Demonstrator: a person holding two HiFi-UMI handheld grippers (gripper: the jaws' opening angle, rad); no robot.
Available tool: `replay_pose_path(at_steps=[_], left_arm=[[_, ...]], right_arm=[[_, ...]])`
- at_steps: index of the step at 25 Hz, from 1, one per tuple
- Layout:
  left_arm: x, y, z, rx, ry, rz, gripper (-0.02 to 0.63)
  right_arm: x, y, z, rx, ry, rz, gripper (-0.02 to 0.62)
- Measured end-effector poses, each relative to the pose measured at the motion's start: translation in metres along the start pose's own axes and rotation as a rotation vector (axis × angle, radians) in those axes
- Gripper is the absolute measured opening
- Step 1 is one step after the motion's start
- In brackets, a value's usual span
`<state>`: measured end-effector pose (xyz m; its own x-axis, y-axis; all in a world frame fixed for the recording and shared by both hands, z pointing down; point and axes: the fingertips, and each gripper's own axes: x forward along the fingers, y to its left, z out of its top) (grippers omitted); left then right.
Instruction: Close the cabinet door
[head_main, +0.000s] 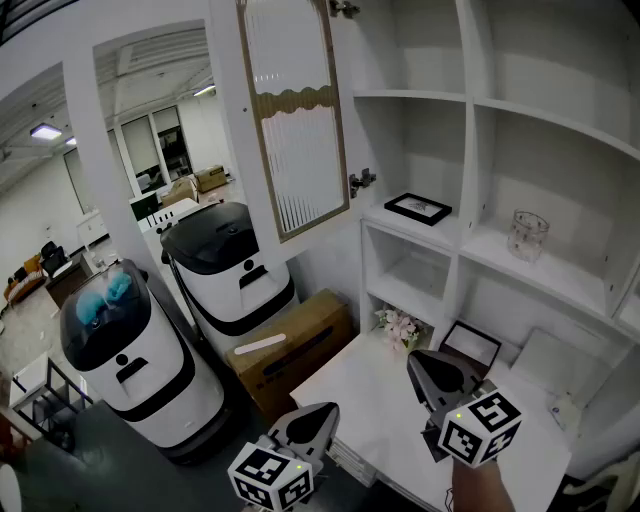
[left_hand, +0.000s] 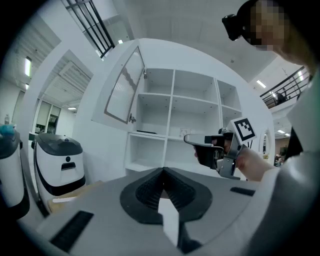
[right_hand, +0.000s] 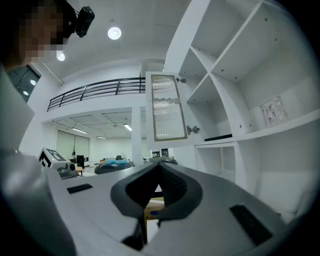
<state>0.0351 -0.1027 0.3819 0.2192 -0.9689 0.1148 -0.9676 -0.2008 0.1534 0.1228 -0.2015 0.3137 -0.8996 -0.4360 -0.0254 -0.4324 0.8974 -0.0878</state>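
Note:
The cabinet door (head_main: 296, 118), white with a ribbed glass panel, stands swung open at the upper left of the white shelf unit (head_main: 468, 150). It also shows in the left gripper view as the door (left_hand: 122, 89) and in the right gripper view as the door (right_hand: 167, 107). My left gripper (head_main: 324, 412) is low, below the door and well short of it, shut on nothing. My right gripper (head_main: 416, 360) is held level over the white desk (head_main: 370, 400), shut and empty, pointing at the shelves. In their own views the left gripper (left_hand: 162, 172) and right gripper (right_hand: 159, 167) show their jaws closed together.
Two white service robots with dark tops (head_main: 225, 265) (head_main: 125, 345) stand left of the unit beside a cardboard box (head_main: 290, 350). On the shelves are a black picture frame (head_main: 418, 208) and a glass vase (head_main: 527, 235). Flowers (head_main: 400, 326) and another frame (head_main: 470, 345) sit on the desk.

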Motion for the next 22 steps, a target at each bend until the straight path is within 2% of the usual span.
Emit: replay_pose_path(at_steps=[22], left_arm=[[-0.004,0.012,-0.001,-0.015,0.008,0.045,0.003]], right_arm=[[0.024,0.01,-0.009,0.03,0.013,0.074,0.005]])
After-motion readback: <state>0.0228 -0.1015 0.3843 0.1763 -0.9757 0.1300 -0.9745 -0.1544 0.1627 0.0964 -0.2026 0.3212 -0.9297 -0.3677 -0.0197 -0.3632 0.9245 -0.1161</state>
